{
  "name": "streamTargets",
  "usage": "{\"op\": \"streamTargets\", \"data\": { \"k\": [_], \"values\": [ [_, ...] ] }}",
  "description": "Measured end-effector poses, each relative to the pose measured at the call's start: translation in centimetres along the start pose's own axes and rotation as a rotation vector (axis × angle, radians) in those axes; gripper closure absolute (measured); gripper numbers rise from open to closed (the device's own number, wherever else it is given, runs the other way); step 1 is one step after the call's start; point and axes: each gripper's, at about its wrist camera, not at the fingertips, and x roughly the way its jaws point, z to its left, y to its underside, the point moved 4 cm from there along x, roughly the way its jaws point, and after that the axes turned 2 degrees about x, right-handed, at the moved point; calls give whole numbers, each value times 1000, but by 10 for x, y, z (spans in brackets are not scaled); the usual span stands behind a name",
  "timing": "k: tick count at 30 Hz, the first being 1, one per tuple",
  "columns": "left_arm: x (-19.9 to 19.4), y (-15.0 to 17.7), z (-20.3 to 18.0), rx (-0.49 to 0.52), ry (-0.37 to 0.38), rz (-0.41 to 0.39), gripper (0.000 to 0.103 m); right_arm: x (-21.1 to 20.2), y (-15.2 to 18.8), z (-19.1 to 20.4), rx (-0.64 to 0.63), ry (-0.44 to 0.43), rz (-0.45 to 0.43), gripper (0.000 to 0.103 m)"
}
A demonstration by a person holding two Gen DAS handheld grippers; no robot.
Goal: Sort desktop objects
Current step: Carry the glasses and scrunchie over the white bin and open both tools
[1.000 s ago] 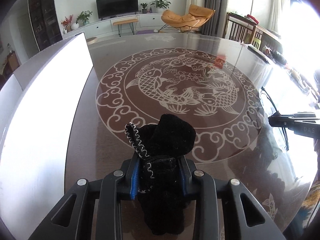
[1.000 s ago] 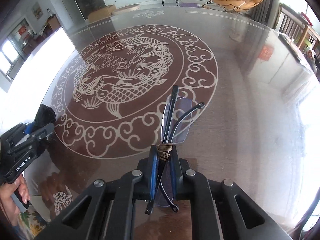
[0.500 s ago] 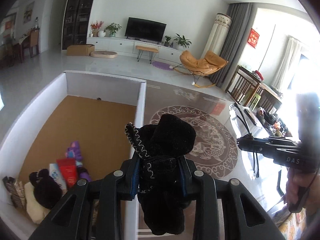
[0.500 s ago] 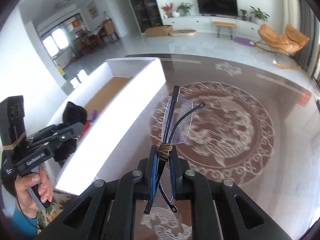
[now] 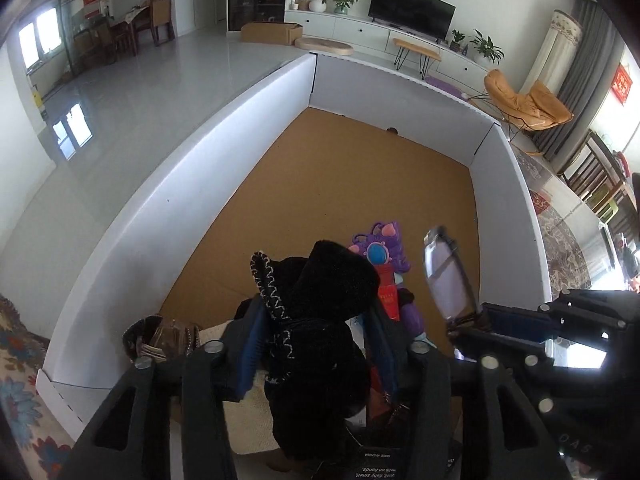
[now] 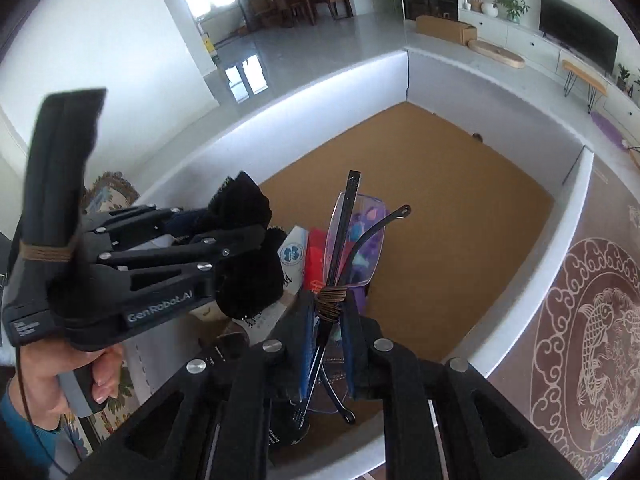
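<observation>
Item: sorting of desktop objects, judged well advanced.

Held, left: we carry the black knitted glove (image 5: 316, 320) in the left gripper (image 5: 316, 344), above the near end of the white box (image 5: 192, 196). The jaws are opening; the glove sits between them with a gap at each blue pad (image 5: 249, 350), so we judge it released or about to drop.

Held, right: the right gripper (image 6: 326, 340) is clamped on the folded rimless glasses (image 6: 354, 240), poised over the same box, not yet let go.

Already in the box: a purple toy (image 5: 380, 246), a red packet (image 5: 388, 296), a white tube (image 6: 294, 258), a brown patterned pouch (image 5: 160, 338), all clustered at the near end. Most of the brown floor is bare.

Remaining: both held items to be set down.

Surface: dark table (image 6: 592, 320) with a pale fish medallion, beside the box.

Room: living room, television (image 5: 412, 10), orange chair (image 5: 524, 102), potted plants, pale glossy floor.
</observation>
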Motion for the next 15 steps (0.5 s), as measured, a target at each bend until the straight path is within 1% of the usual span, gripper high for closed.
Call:
{"op": "streamTargets", "data": {
  "k": [1,2,3,4,6,7,8,9,11,13,14,15],
  "values": [
    [-1,2,0,-5,-7,-8,28,8,2,-1,2,11,20,69],
    [-4,3,0,-4,-21,-28,25,13,5,-1,3,17,24,59],
    [-9,3,1,-5,-29,-53,25,14,8,-6,1,23,16,38],
    [-14,3,2,-8,-33,-72,24,11,11,-5,-6,32,2,22],
    [-25,3,4,-20,-47,-114,19,3,17,-5,-29,51,-24,16],
    [-29,4,5,-29,-62,-135,16,-3,18,-5,-38,63,-34,16],
    [-34,5,5,-40,-80,-154,11,-9,19,-7,-46,75,-47,16],
    [-40,3,5,-52,-101,-173,8,-15,19,-9,-49,86,-62,14],
    [-53,5,4,-83,-160,-211,8,-29,21,-13,-42,104,-94,8],
    [-63,8,2,-113,-238,-239,8,-40,19,-19,-28,112,-124,3],
    [-68,9,3,-123,-260,-259,8,-44,19,-21,-21,117,-136,2],
    [-73,10,1,-129,-265,-275,8,-47,16,-22,-13,125,-142,2]
  ]
}}
